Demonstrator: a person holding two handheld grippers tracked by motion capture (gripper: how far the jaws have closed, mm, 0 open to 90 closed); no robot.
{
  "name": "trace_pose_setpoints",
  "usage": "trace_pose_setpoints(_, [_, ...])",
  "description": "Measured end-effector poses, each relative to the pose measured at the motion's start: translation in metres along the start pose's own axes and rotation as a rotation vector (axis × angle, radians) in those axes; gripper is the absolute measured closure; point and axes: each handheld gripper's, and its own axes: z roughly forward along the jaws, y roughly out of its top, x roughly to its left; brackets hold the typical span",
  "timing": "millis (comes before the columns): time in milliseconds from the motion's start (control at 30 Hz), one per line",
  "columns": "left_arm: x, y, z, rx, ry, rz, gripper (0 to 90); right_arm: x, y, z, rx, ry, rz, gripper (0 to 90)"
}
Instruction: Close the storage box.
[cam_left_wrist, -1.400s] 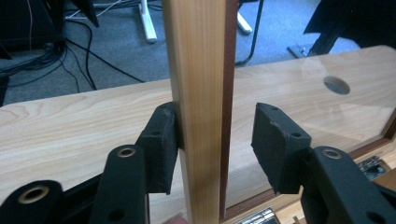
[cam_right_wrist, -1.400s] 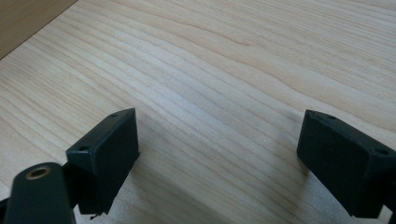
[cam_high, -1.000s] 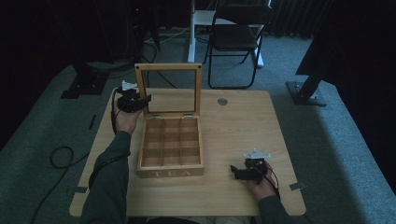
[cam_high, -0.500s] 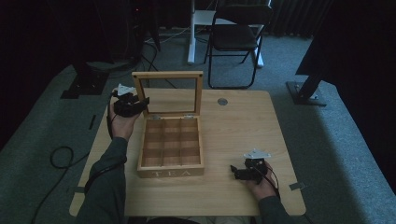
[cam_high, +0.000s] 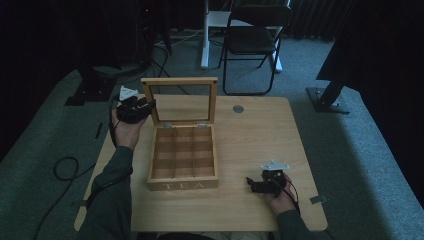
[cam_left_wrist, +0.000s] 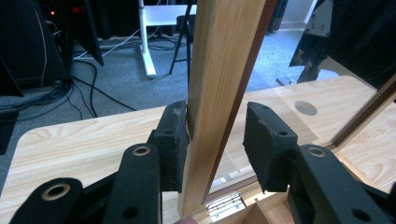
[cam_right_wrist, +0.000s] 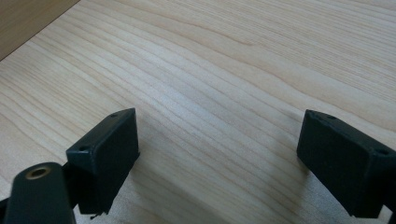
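Note:
A wooden tea box (cam_high: 182, 184) with several empty compartments sits mid-table, its glass-paned lid (cam_high: 179, 81) standing upright. My left gripper (cam_high: 149, 106) is at the lid's left side. In the left gripper view the lid's wooden frame (cam_left_wrist: 224, 56) stands between the jaws of my left gripper (cam_left_wrist: 217, 121), which have just been closing. The left pad (cam_left_wrist: 175, 140) touches the wood; the other stands a little apart. My right gripper (cam_high: 252, 184) rests open on the table at the near right, with bare wood between its jaws (cam_right_wrist: 219, 135).
The table (cam_high: 260, 135) has a round metal grommet (cam_high: 238, 108) at the back. A folding chair (cam_high: 252, 40) and a white post (cam_high: 205, 35) stand behind it. Cables (cam_high: 65, 167) lie on the floor at left, a black stand base (cam_high: 327, 97) at right.
The lid's top edge sits lower in the picture than a second ago. My left hand shifted slightly left along with the lid's side. The right hand has stayed put.

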Motion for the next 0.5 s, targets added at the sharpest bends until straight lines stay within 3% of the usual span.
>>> trace_pose_setpoints(300, [-0.004,-0.001,-0.01,-0.006,-0.008,0.02,59.7,0.0,0.0,0.0,0.0,0.0,0.0,12.3])
trace_pose_setpoints(400, [-0.003,-0.001,-0.018,-0.033,-0.02,0.003,62.9,0.0,0.0,0.0,0.0,0.0,0.0,12.3])
trace_pose_setpoints(500, [-0.006,0.001,-0.022,-0.029,-0.013,0.024,62.8,0.0,0.0,0.0,0.0,0.001,-0.001,12.3])
